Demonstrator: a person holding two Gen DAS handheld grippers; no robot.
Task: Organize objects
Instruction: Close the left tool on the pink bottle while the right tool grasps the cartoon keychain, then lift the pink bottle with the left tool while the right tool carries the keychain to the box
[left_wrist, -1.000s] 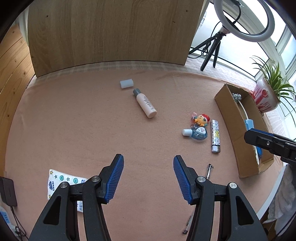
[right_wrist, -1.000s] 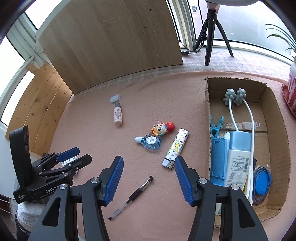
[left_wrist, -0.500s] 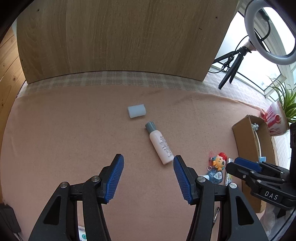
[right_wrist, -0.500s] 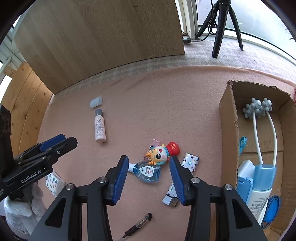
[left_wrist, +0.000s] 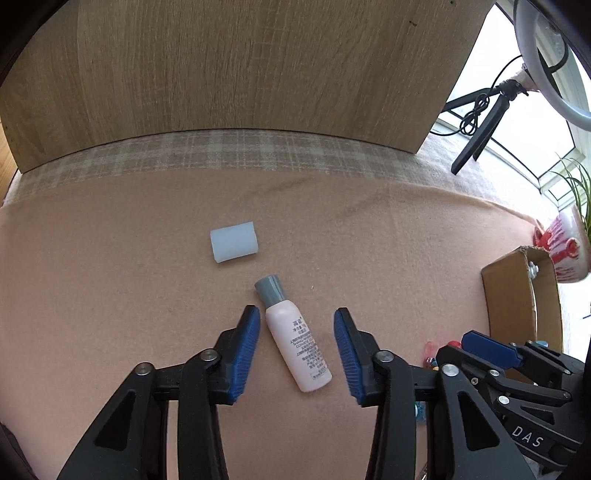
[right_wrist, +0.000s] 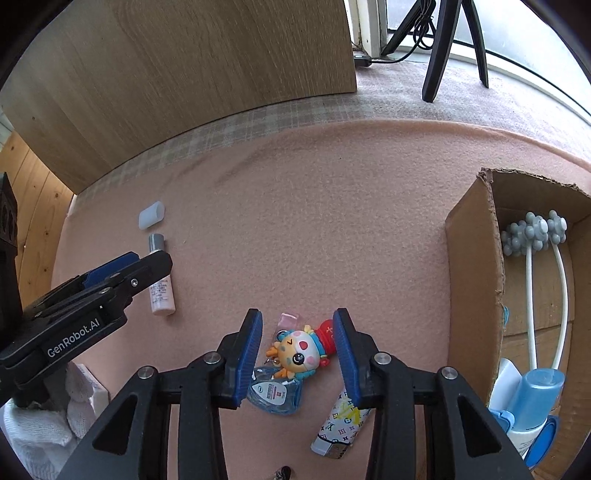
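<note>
We note left claw (left_wrist: 296, 352) spread, just narrowing, astride the pink bottle (left_wrist: 295, 345) lying on the pink counter (left_wrist: 110, 277), pads clear | right claw (right_wrist: 298, 356) spread, straddling the cartoon keychain (right_wrist: 299, 350), untouched, likely staged for pickup | beyond: white cap (left_wrist: 233, 242); cardboard box (right_wrist: 472, 280) rightward, presumably the destination.

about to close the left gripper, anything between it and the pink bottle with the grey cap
Nothing visible: the pink bottle with the grey cap lies alone between the left gripper pads on bare pink felt; the white cap lies apart.
</note>
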